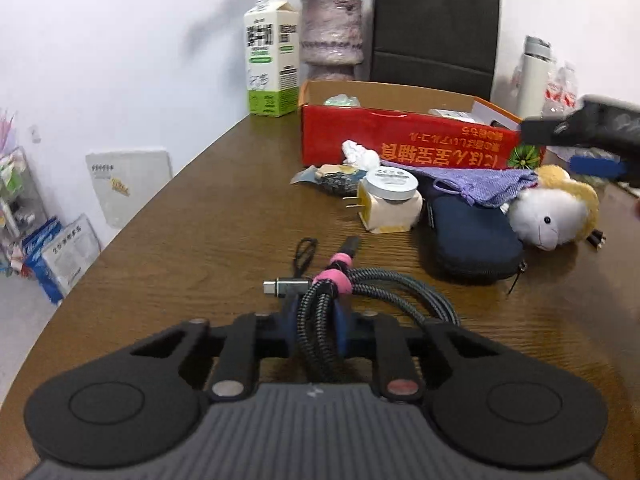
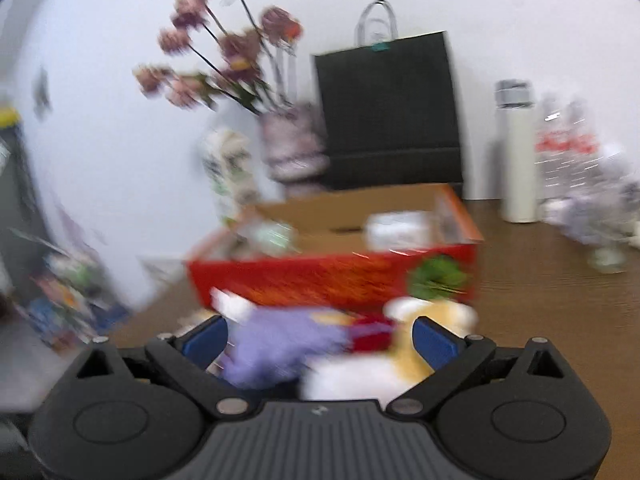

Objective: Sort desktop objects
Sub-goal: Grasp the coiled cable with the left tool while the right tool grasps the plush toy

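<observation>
Blue pads of the left gripper squeeze a coiled cable with pink ties, low over the brown table. Ahead sits a white plug, then a red box. Right gripper gapes wide, empty, above a purple cloth and plush toy.
</observation>
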Motion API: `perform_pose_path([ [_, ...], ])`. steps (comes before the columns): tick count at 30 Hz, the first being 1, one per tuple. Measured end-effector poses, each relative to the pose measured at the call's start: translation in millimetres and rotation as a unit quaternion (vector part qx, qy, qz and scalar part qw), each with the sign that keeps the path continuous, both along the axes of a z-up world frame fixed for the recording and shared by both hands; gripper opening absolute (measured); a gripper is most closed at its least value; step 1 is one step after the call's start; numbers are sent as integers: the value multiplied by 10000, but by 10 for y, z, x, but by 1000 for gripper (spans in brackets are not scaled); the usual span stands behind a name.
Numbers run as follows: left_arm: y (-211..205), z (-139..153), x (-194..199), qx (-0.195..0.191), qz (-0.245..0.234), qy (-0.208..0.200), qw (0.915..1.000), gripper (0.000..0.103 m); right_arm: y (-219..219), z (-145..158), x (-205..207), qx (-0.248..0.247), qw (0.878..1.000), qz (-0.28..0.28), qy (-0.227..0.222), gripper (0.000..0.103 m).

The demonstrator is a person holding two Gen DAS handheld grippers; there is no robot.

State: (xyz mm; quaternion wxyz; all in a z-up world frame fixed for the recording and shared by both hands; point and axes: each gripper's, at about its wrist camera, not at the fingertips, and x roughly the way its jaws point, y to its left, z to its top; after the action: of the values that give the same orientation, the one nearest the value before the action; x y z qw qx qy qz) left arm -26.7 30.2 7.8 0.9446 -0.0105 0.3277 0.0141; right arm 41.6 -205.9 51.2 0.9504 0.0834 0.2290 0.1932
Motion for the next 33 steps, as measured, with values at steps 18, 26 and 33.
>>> perform_pose_path([
  [18,83,308,-460,111,423,-501,9978,16,-310,-448,415,-564,9876,-1342,593,63],
  [26,-78,302,-596,86,151,-448,9988,16,-429,-342,-322,-172,9882,-1415,566,46],
  [33,-108,328,-664,-41,156,-424,9990,16,-545,-254,-1390,-75,9908,-1347,115,46],
])
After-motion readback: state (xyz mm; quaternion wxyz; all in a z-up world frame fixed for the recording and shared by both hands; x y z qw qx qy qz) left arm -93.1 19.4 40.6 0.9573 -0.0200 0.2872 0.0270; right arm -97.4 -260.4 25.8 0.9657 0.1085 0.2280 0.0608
